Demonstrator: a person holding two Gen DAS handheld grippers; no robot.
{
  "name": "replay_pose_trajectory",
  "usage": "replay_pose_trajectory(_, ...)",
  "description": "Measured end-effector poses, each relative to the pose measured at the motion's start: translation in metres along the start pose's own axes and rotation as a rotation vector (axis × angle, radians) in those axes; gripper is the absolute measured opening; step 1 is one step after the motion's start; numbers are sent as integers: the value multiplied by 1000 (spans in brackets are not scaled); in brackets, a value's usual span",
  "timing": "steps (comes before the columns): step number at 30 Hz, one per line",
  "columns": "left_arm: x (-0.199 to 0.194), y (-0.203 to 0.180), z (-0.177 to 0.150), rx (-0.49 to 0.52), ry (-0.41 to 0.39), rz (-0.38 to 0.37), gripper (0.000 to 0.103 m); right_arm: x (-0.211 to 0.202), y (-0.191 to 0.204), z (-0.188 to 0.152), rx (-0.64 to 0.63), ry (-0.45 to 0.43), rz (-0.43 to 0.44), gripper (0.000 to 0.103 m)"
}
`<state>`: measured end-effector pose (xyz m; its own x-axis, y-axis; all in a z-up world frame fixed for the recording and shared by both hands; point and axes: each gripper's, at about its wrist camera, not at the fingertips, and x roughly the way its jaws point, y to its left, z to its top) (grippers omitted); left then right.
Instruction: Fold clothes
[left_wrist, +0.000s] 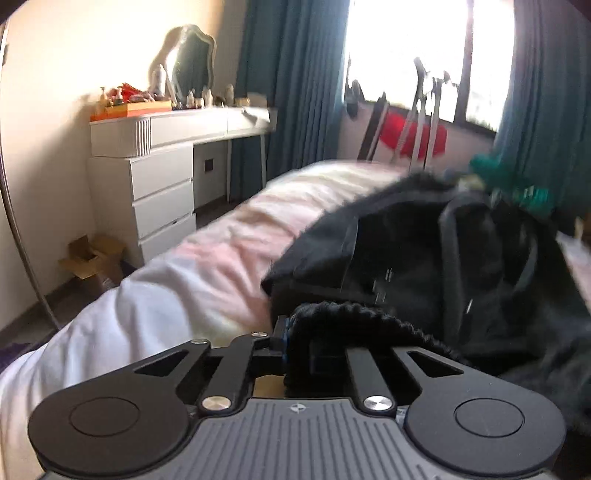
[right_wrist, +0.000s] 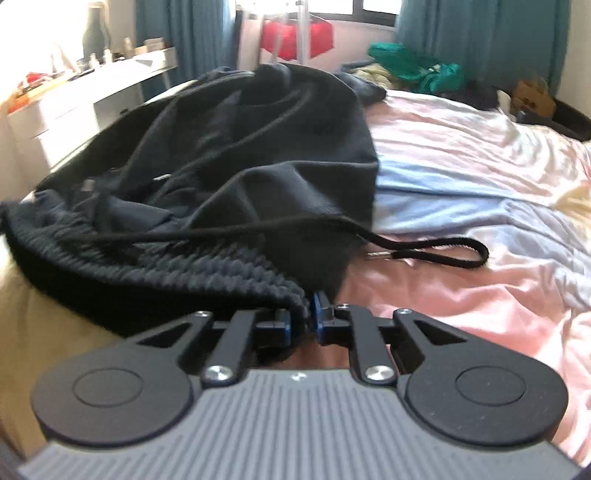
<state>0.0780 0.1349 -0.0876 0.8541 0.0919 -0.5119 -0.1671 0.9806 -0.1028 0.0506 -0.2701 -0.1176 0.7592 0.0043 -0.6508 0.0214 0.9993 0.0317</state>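
A black drawstring garment (right_wrist: 258, 155) with a ribbed elastic waistband (right_wrist: 155, 273) lies bunched on the bed. My right gripper (right_wrist: 304, 321) is shut on the right end of the waistband. The drawstring (right_wrist: 436, 251) loops out onto the sheet to the right. In the left wrist view the same black garment (left_wrist: 424, 251) lies ahead and to the right. My left gripper (left_wrist: 295, 350) is shut on the ribbed waistband (left_wrist: 354, 317), which covers its right finger.
The bed has a pink, white and pale blue cover (right_wrist: 480, 177). A white dresser with a mirror (left_wrist: 159, 162) stands at the left. Green clothes (right_wrist: 417, 66) lie at the bed's far end. A red-draped rack (right_wrist: 295, 37) and teal curtains (left_wrist: 295, 81) stand by the window.
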Motion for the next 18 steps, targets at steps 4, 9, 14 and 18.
replay_pose_trajectory(4,-14,2,38,-23,-86,-41,8,-23,15,2,-46,-47,27,12)
replay_pose_trajectory(9,-23,8,127,-15,-209,-47,8,-52,57,2,-84,-101,180,12)
replay_pose_trajectory(14,-9,8,226,55,-284,-19,7,-60,120,27,-27,-147,421,12)
replay_pose_trajectory(18,46,17,278,206,-377,88,8,-61,182,56,-58,-272,586,12)
